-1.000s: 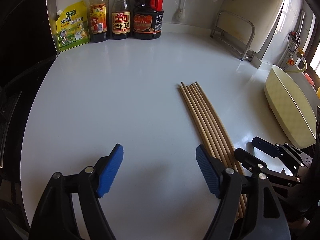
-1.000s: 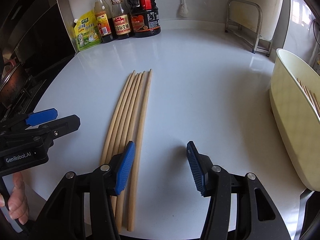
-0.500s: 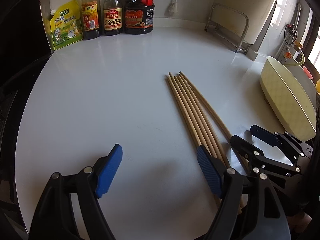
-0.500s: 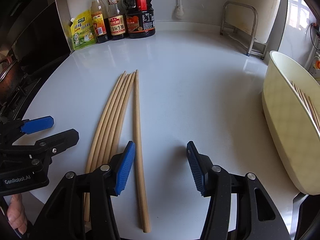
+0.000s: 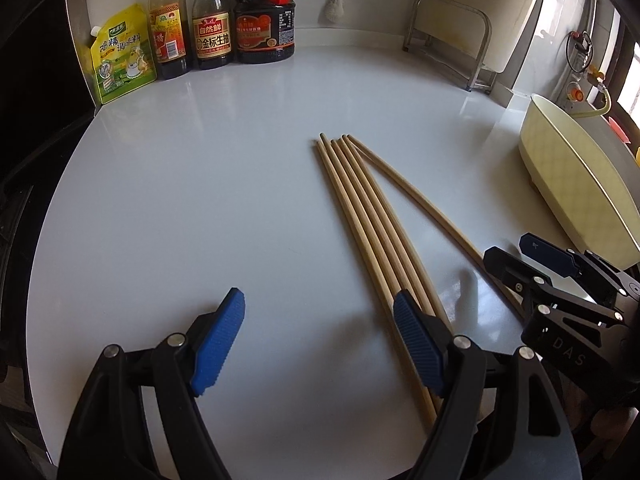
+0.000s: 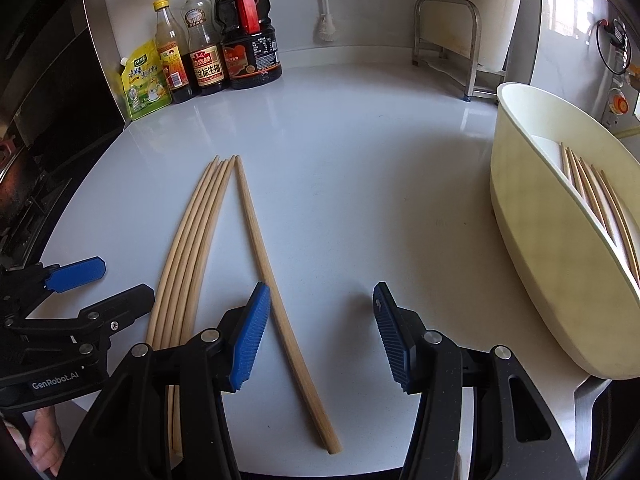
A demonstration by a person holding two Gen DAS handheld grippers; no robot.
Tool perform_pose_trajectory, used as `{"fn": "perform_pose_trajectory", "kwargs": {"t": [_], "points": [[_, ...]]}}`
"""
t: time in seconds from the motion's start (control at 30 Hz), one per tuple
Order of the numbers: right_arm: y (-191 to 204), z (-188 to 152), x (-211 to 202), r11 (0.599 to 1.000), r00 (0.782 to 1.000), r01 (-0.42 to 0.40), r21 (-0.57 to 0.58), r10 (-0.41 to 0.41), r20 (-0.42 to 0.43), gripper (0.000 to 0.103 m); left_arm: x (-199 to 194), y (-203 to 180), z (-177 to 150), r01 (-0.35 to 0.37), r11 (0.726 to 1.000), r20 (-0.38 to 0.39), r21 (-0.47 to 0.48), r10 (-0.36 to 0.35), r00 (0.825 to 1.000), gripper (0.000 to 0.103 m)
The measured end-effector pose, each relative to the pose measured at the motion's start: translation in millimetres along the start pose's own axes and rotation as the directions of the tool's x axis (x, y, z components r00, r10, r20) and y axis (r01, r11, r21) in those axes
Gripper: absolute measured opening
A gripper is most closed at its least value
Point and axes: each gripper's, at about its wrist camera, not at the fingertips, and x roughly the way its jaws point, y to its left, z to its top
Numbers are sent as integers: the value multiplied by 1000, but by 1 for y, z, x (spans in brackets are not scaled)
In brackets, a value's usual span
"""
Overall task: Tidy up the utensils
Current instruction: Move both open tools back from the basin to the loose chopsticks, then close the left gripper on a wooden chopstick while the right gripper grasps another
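A white countertop (image 6: 360,152) holds a bundle of chopsticks (image 6: 192,240) lying side by side, their thin tips pointing to the far wall. One single chopstick (image 6: 276,280) has swung away from the bundle: its far tip sits just beside the others, while its near end angles off to the right.

The right gripper (image 6: 320,332) hangs over the near part of the counter with its blue pads apart and nothing pinched; the single chopstick passes under the gap, close to the left pad. Whether the pad touches it cannot be told. The left gripper (image 5: 316,336) is also spread wide and empty, left of the bundle, with its right pad (image 5: 416,340) over the near ends of the bundled sticks. A bit of the person's hand (image 6: 44,440) shows at the near left corner, on the left gripper's handle.

On the right stands a cream oval tub (image 6: 560,272). Inside it lie several more chopsticks (image 6: 596,200), resting lengthwise against the inner floor.

Along the far left wall stand a yellow-green pouch (image 6: 144,84), two tall sauce bottles (image 6: 188,52) with yellow caps and a squat dark jug (image 6: 248,48) with a red handle. A metal rack (image 6: 452,40) stands at the far right.
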Motion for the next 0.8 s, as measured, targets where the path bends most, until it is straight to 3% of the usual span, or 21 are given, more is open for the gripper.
{"fn": "perform_pose_trajectory", "kwargs": {"t": [0.8], "points": [[-5,2,-7,1000,999,-24,1,24,20,52,7,0,-2,-92,996,-22,-7,92,996,82]]}}
